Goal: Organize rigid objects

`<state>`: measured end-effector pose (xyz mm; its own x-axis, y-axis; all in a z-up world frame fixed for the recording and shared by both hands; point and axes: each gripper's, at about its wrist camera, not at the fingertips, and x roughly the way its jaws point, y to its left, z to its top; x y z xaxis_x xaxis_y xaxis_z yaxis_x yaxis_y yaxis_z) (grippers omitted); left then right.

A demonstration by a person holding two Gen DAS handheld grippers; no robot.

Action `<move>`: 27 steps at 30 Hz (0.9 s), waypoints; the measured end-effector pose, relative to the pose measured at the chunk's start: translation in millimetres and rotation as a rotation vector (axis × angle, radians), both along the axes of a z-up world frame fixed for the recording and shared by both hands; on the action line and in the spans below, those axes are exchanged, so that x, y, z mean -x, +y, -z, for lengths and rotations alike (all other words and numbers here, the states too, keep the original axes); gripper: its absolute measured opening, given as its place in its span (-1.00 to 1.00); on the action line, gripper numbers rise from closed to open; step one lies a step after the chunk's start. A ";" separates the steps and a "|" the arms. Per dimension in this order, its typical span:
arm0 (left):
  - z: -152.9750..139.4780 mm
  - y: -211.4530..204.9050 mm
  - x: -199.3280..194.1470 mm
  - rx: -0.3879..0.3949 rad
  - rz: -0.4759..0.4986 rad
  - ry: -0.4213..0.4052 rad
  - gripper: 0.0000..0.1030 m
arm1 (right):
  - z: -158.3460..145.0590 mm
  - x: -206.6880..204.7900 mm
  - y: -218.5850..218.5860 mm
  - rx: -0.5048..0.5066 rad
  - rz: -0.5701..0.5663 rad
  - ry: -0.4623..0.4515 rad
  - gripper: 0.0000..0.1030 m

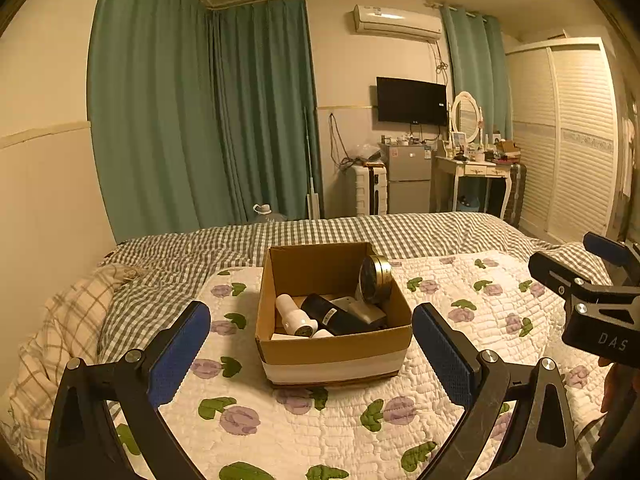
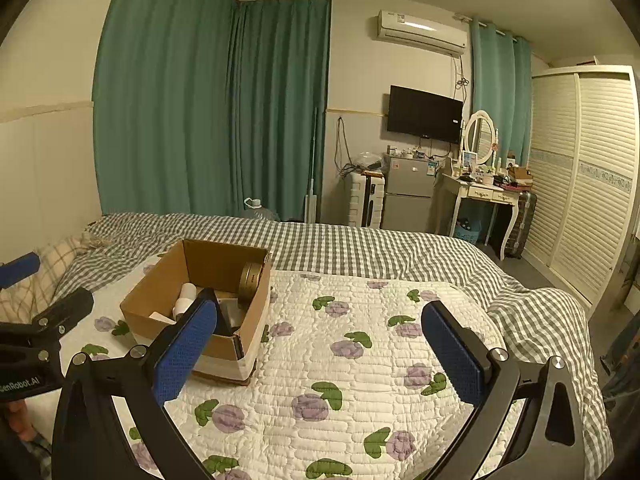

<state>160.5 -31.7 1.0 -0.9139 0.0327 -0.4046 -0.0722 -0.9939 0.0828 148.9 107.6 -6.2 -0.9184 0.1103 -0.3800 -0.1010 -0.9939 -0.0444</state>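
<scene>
Now both my tools are empty. My left gripper (image 1: 311, 354) stands wide, with the cardboard box (image 1: 334, 346) just beyond its fingers, and my right gripper (image 2: 320, 354) is wide too, over the bare flowered quilt (image 2: 360, 380) to the right of the box.

The rigid things already lie inside: a white bottle (image 1: 294, 316), a black cylinder (image 1: 332, 314) and a gold round tin (image 1: 375, 279) leaning on the far right wall. I see nothing loose on the quilt, so I judge the sorting is nearly finished. The next move probably needs only a check, or a shift of the box. Nothing stands in the way; the dressing table (image 2: 486, 192) is far.
</scene>
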 end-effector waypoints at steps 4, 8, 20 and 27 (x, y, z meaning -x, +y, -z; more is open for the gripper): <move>1.1 1.6 1.0 -0.015 0.009 -0.010 1.00 | -0.7 -1.4 1.5 -0.001 0.005 0.003 1.00; 1.1 2.6 0.0 -0.014 0.005 -0.007 1.00 | -1.3 -2.8 2.5 -0.005 0.003 0.007 1.00; 4.0 -7.4 2.4 -0.042 -0.039 -0.029 1.00 | 0.7 -3.0 -5.6 -0.014 -0.015 -0.002 1.00; 4.3 -11.4 2.1 -0.057 -0.056 -0.026 1.00 | 3.4 -2.9 -9.3 -0.025 -0.023 -0.011 1.00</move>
